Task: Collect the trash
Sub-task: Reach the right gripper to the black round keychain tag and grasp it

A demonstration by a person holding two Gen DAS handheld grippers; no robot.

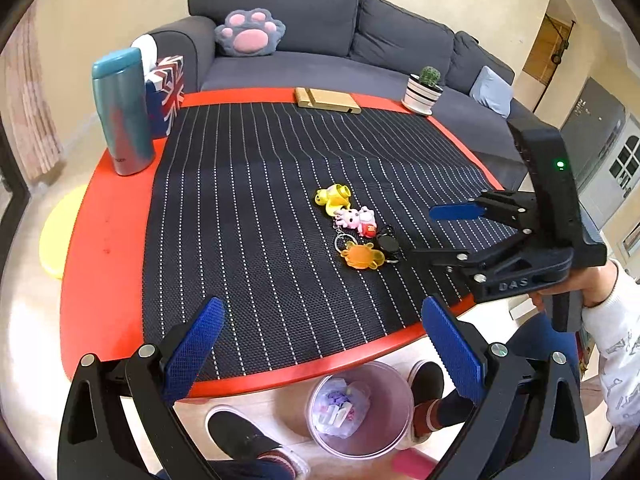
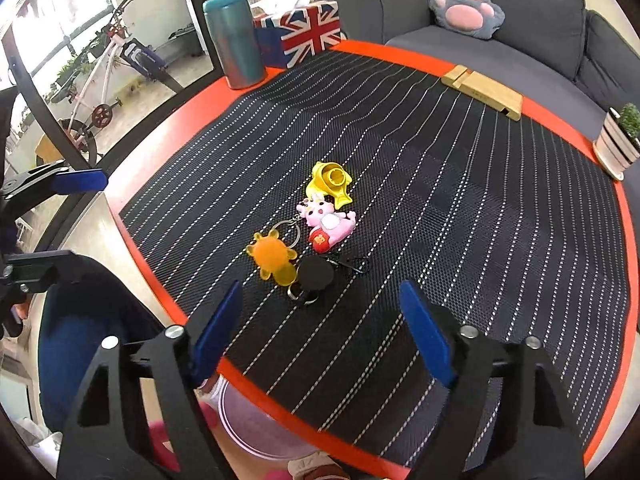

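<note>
Hovering both grippers over the near side of the red table (image 1: 108, 220) right now, and neither one has anything in it. Your left gripper (image 1: 320, 344) sits just past the table's front edge with its blue pads spread wide, nothing between them. Your right gripper (image 2: 320, 332) is the same story in its own view: jaws wide apart, empty, parked over the striped black mat (image 2: 460, 200). From the left camera you can also see it coming in from the right side, fingers parted, held in your right hand (image 1: 576, 292).

What's sitting on the mat is a little cluster near the middle: a yellow toy (image 2: 330, 182) at the far end, a pink pig keychain (image 2: 326, 222) touching it, then an orange bear charm (image 2: 272, 258) on a key ring, and a black retractable reel (image 2: 316, 274) just beside the bear. The reel and bear are closest to your right gripper's pads, but still apart from them.

The trash bin (image 1: 394, 428) is on the floor under the front edge of the table, right below your left gripper, between your shoes. It's pinkish and see-through, with some crumpled wrappers (image 1: 340, 408) already inside.

Round the far rim sit a teal thermos (image 1: 122, 110), a Union Jack tissue box (image 2: 308, 30), a wooden phone stand (image 1: 326, 100) and a small potted cactus (image 1: 424, 88), all well apart from the cluster.
</note>
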